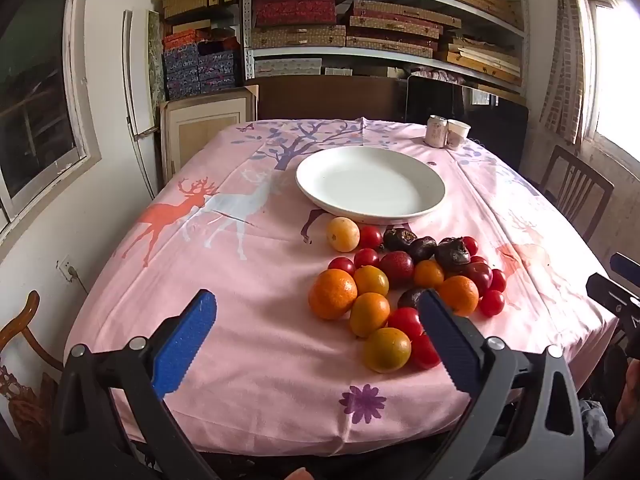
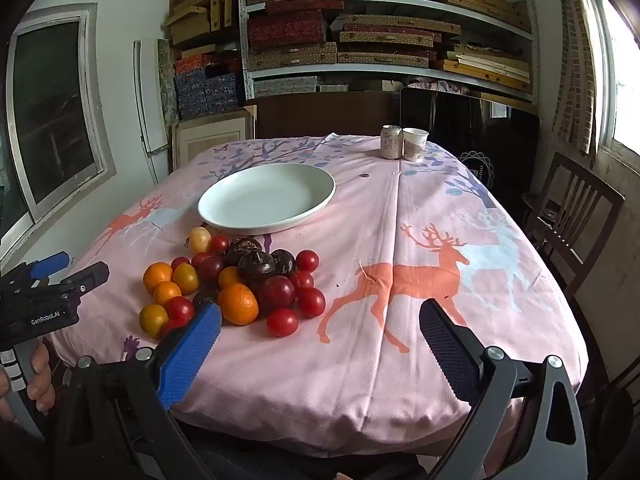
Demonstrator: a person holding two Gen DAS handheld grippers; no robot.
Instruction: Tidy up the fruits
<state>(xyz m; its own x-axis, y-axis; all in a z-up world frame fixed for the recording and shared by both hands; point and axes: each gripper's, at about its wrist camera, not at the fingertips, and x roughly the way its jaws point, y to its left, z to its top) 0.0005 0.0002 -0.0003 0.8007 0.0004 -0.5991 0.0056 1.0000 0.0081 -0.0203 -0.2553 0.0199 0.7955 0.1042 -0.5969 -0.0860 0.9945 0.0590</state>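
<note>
I hold both grippers above the near edge of the table (image 1: 248, 400), tilted down toward it. The left gripper (image 1: 316, 332) has its blue pads spread wide apart with nothing between them; only pink cloth and the left side of the fruit pile show in the gap. The right gripper (image 2: 320, 344) stands just as wide, also empty, over the orange deer printed on the tablecloth (image 2: 420, 280).

The fruit pile (image 1: 404, 280) lies on the cloth a little in from the near edge, toward the middle of the table, the pieces touching one another. I see oranges (image 1: 332, 294) and smaller yellow-orange fruits (image 1: 386, 350) on the near and left side, red cherry tomatoes (image 1: 492, 303) scattered through and along the right side, and dark purple-brown fruits (image 1: 452, 254) on the far side. One pale yellow fruit (image 1: 343, 234) sits at the far left of the pile, just beside the rim of the white plate (image 1: 316, 196).

The plate rests past the pile, nearer the middle of the table, and holds nothing. By the far edge, toward the right corner, a can (image 2: 391, 142) and a paper cup (image 2: 414, 143) stand side by side.

In the right wrist view the left gripper's body shows at the left edge, with a hand (image 2: 40, 376) around its handle. A wooden chair (image 2: 568, 220) stands off the table's right side.
</note>
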